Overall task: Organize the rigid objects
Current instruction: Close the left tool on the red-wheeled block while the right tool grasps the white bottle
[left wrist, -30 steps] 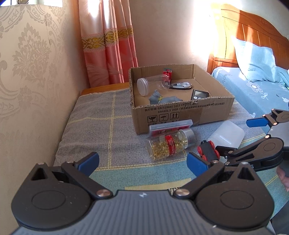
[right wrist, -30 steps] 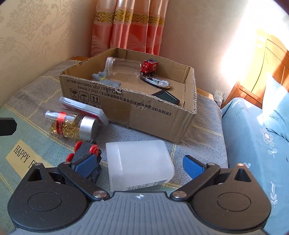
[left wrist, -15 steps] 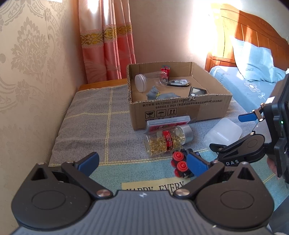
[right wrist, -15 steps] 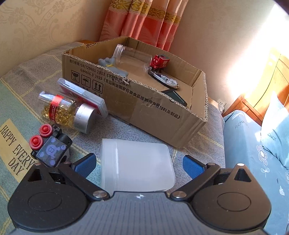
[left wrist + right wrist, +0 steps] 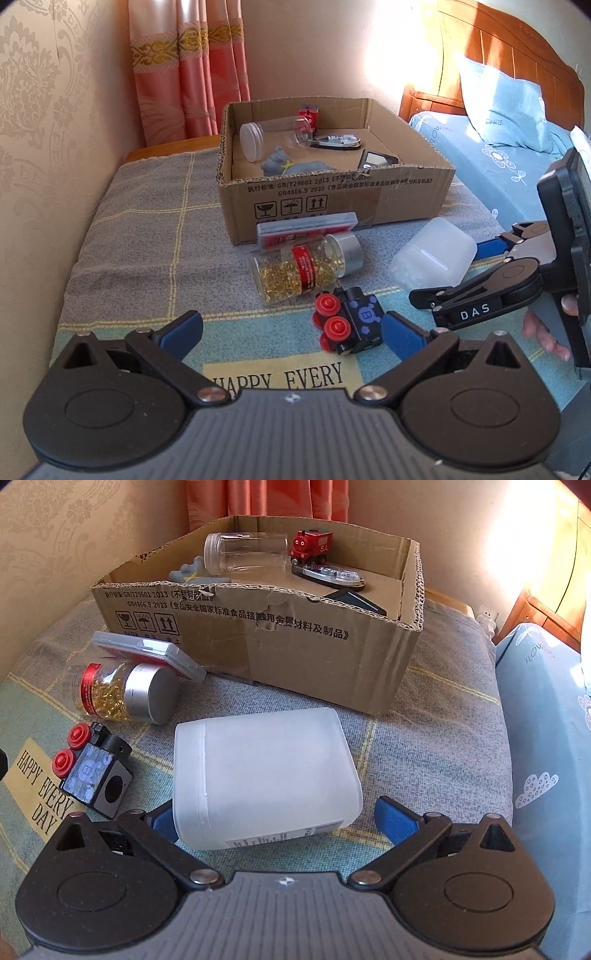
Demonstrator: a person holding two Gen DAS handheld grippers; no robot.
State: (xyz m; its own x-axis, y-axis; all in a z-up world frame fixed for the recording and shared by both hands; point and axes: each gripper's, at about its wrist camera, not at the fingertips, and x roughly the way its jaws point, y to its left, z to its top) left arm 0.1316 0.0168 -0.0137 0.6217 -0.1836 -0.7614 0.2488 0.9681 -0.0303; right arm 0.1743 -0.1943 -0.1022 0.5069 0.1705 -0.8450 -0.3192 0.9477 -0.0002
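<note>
Fingers (image 5: 397,821) of your right gripper (image 5: 275,821) are standing spread wide, released, and are flanking the near end of the frosted white container (image 5: 266,775); whether either pad is touching its wall cannot be told. That container is lying on its side on the blanket-covered bed (image 5: 436,746), between the fingers and reaching ahead of them. Ahead of it the cardboard box (image 5: 295,646) is holding a clear jar (image 5: 245,552) and a red toy train (image 5: 310,544). Left of your right fingers the black toy block with red wheels (image 5: 92,771) is lying, and beyond it the capsule bottle (image 5: 122,692).

Your left gripper (image 5: 291,328) is also hanging open with nothing between its fingers; the black block (image 5: 351,319) is lying just ahead of its right finger (image 5: 400,334), close beside the tip. A hand (image 5: 546,328) is showing at the right edge.
</note>
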